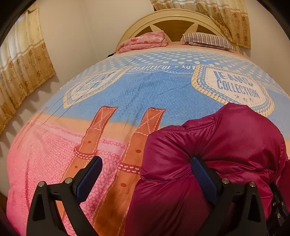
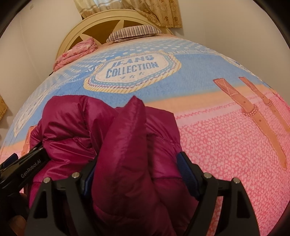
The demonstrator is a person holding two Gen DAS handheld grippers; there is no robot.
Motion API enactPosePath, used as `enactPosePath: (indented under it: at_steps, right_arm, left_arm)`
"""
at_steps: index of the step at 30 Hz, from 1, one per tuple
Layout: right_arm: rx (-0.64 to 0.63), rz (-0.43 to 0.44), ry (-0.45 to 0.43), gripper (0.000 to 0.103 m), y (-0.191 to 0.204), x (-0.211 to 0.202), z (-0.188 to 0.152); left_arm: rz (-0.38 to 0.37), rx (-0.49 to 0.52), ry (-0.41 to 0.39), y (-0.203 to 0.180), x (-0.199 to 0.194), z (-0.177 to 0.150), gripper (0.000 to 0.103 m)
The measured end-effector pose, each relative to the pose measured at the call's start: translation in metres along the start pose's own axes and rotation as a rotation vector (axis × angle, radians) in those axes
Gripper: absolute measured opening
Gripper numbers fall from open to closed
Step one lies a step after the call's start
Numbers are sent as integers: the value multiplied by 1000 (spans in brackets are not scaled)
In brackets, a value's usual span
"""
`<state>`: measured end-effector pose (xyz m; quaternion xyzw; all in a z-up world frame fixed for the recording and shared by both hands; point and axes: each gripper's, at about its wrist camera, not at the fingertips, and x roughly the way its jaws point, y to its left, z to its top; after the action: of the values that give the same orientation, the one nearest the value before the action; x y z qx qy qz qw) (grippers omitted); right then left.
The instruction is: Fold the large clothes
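A: Right gripper: jaws spread, a ridge of the magenta puffer jacket between them; pinched or not, I cannot tell.
B: Left gripper: jaws spread, jacket against its right finger; bundle on the bedspread, headboard beyond.

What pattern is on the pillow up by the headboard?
Narrow dark-and-white stripes on the pillow; clearest in the left wrist view.

A bed is carrying everything, its blue and pink printed cover lying spread over the top. A bunched maroon puffer jacket is sitting on the cover near the foot. A folded pink blanket and a striped pillow are resting at the headboard.
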<state>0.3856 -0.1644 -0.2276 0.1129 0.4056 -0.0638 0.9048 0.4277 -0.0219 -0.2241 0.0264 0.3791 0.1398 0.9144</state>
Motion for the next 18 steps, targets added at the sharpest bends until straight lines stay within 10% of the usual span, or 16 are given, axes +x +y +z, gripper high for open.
enactPosePath:
  at_steps: [18]
  right_arm:
    - [-38, -46, 17, 83, 6, 5, -2]
  left_arm:
    - [-11, -8, 9, 1, 3, -2, 99]
